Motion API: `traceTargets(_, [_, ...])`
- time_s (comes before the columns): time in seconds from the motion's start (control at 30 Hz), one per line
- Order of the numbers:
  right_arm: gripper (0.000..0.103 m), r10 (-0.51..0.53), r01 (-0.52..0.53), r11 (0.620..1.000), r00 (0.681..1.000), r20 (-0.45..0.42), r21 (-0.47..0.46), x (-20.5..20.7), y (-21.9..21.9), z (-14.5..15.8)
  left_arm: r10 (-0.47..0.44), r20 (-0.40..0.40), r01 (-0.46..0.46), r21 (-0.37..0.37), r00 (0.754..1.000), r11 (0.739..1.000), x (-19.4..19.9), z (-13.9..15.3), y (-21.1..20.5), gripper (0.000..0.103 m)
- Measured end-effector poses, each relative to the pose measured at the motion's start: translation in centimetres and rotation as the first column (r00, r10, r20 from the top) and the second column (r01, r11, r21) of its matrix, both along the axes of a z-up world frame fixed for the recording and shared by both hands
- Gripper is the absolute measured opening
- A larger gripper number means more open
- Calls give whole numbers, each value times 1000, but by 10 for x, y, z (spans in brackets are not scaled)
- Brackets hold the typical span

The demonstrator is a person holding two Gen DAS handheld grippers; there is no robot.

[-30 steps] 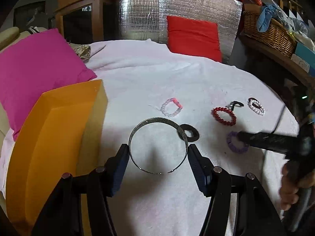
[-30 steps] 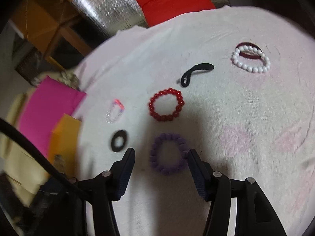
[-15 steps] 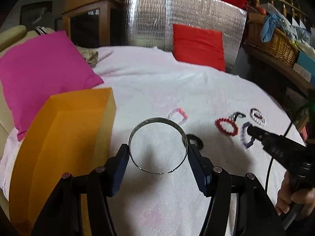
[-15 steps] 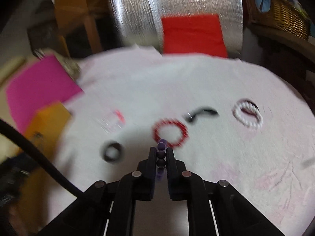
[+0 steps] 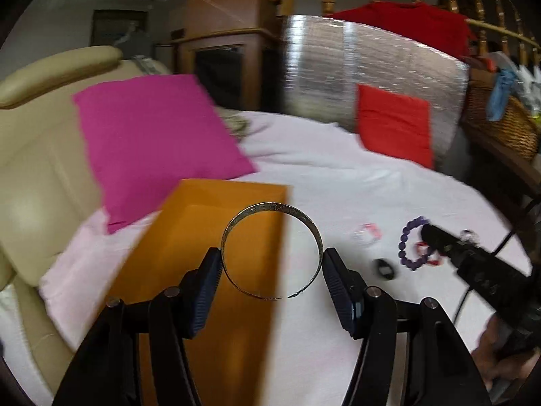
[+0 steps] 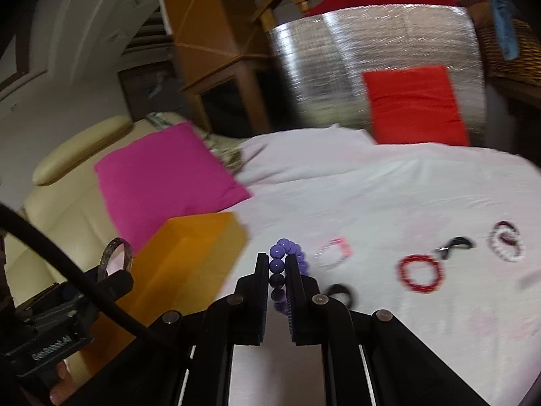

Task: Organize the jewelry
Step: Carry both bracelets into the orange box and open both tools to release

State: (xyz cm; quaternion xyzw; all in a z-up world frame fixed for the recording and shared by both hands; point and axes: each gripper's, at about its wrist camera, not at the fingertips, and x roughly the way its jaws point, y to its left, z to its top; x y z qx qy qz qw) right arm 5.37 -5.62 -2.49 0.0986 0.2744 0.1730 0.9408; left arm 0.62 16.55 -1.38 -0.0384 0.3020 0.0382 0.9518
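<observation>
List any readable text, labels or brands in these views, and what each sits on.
One marking only: embossed lettering on the black body of the left gripper, seen lower left in the right wrist view. Too blurred and tilted to read.
Nothing legible on the orange box, bracelets, cushions or silver panel.

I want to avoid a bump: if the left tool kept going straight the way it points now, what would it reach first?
Probably the orange box: the left tool, holding the metal bangle, points down over the box's right edge. Depth is unclear; it could land on the white cloth beside it.
</observation>
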Motion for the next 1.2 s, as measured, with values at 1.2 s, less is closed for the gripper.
traceTargets(1.2, [12, 248, -262, 964, 945, -215, -42, 14, 152, -58, 206, -186, -198, 58, 961, 978, 9, -78, 101, 63])
